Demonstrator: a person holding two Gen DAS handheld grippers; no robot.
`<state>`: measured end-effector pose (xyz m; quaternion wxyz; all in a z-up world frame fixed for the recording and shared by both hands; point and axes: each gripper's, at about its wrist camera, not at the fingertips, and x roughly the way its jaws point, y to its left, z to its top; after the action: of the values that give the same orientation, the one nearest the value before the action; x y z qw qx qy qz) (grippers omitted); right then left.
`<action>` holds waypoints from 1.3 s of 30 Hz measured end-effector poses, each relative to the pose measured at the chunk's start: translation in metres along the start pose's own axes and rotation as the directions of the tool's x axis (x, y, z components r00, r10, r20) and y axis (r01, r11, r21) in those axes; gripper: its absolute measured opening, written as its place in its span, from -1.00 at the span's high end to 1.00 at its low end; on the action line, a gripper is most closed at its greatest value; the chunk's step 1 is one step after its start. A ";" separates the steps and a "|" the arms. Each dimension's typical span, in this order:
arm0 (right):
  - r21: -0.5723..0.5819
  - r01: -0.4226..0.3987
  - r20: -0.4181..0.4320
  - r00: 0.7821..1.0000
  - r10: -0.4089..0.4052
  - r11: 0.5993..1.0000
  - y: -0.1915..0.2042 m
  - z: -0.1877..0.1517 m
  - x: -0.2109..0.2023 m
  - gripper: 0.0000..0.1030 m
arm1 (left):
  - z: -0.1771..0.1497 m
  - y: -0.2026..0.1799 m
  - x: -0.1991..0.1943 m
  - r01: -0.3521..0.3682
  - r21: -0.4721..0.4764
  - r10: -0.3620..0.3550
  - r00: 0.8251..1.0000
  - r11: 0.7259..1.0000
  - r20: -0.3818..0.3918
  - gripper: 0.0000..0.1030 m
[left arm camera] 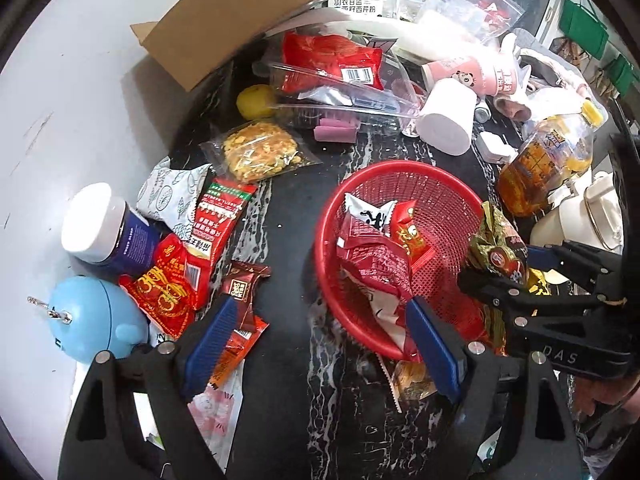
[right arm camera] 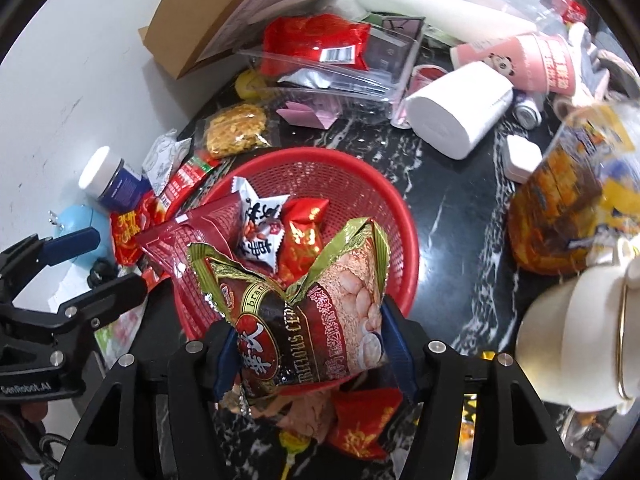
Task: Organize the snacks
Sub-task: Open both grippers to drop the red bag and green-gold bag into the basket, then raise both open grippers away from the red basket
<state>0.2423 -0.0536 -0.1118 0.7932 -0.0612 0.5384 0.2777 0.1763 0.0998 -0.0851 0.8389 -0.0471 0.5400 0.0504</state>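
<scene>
the right gripper [right arm camera: 316, 344] is pinching a gold-and-maroon cereal packet [right arm camera: 316, 320] between its blue pads, at the packet's lower half; the packet is hanging over the near rim of the red mesh basket [right arm camera: 400, 216]. the print on it is reading "brand" and "...tritious cere..." (the rest is creased out of view), beside large chinese characters. from the left wrist view the same packet [left arm camera: 496, 248] is showing at the basket's right rim, clamped in the right gripper [left arm camera: 516, 268].

the left gripper [left arm camera: 320, 344] is standing wide open with nothing between its fingers, over the dark marbled tabletop [left arm camera: 288, 240] just left of the basket [left arm camera: 440, 184]. its body, seen from the right wrist, is carrying the mark "genrobot.ai", and the right one is showing "das".

inside the basket are lying a red foil pack [right arm camera: 200, 232], a white peanut sachet [right arm camera: 260, 232] and a small red sweet wrapper [right arm camera: 304, 232].

left of the basket are sitting loose red snack packs [left arm camera: 168, 292], a brown wrapped bar [left arm camera: 242, 288], a white-capped blue jar [left arm camera: 108, 228] and a light blue round gadget [left arm camera: 88, 320]. farther back are a clear bag of yellow crisps [left arm camera: 260, 152], a barcode-labelled red bag [left arm camera: 332, 60], a tissue roll [left arm camera: 448, 120], a pink panda cup [left arm camera: 460, 74] and an amber bottle [left arm camera: 548, 164].
</scene>
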 end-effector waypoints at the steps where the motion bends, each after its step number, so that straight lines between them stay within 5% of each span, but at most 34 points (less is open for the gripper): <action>1: -0.007 0.004 -0.003 1.000 -0.004 1.000 0.002 0.001 0.001 -0.23 | 0.000 0.001 0.000 0.000 -0.003 0.000 1.000 1.000 0.000 -0.67; 6: -0.007 -0.007 -0.017 1.000 0.007 1.000 0.007 0.001 0.001 -0.38 | -0.002 0.002 -0.003 -0.003 -0.006 0.003 1.000 1.000 -0.001 -0.67; 18: 0.006 0.005 -0.003 1.000 -0.005 1.000 0.010 -0.004 -0.021 -0.38 | -0.004 -0.004 -0.025 -0.006 0.008 0.005 1.000 1.000 0.029 -0.67; 39: 0.020 0.075 0.166 0.983 -0.077 0.997 0.017 -0.028 -0.127 -0.38 | -0.019 -0.040 -0.113 0.017 0.069 -0.028 0.984 0.997 0.175 -0.67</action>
<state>0.1768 -0.0984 -0.0072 0.8459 -0.0527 0.4695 0.2476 0.1183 0.0541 0.0115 0.8849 -0.0201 0.4646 0.0266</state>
